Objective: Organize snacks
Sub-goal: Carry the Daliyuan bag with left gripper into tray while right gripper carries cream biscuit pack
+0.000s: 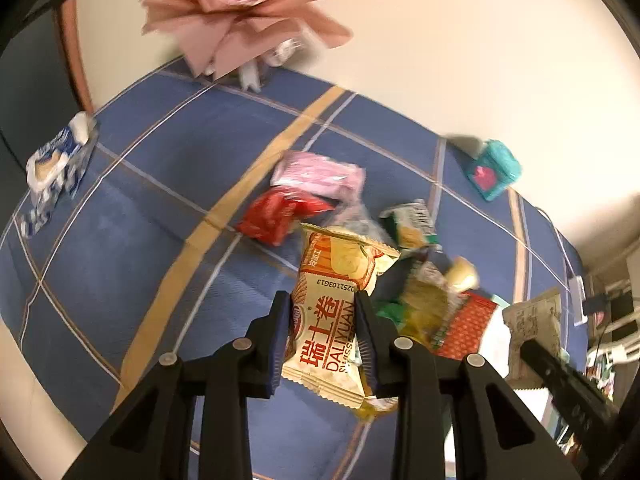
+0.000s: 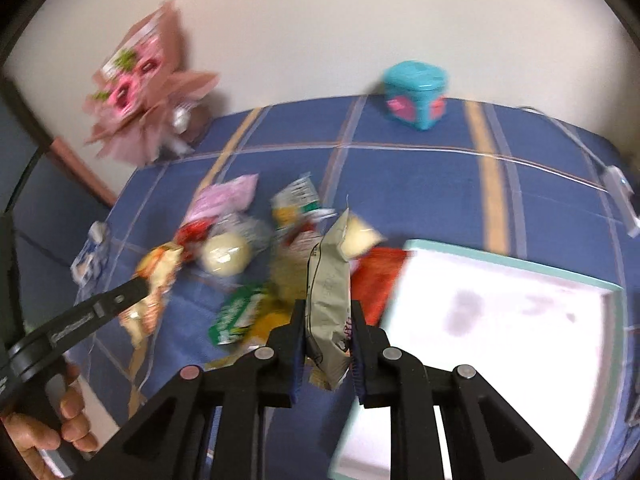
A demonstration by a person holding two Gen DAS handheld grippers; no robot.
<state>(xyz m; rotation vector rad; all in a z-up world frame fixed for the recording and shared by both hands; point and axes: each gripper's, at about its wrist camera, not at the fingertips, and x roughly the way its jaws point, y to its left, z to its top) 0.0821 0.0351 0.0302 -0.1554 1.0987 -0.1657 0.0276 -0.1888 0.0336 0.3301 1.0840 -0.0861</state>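
Both wrist views close, angled down, sharing the snack pile (image 1: 360, 240).

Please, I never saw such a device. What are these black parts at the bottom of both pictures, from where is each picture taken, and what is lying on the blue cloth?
No robot here: a person holds one black hand-held claw in each hand, with a camera on each. The left claw is shut on a cream and orange Swiss roll packet. The right claw is shut on a grey-beige snack packet. On the blue checked cloth lies a pile of mixed snack packets, beside a white tray with a green rim.
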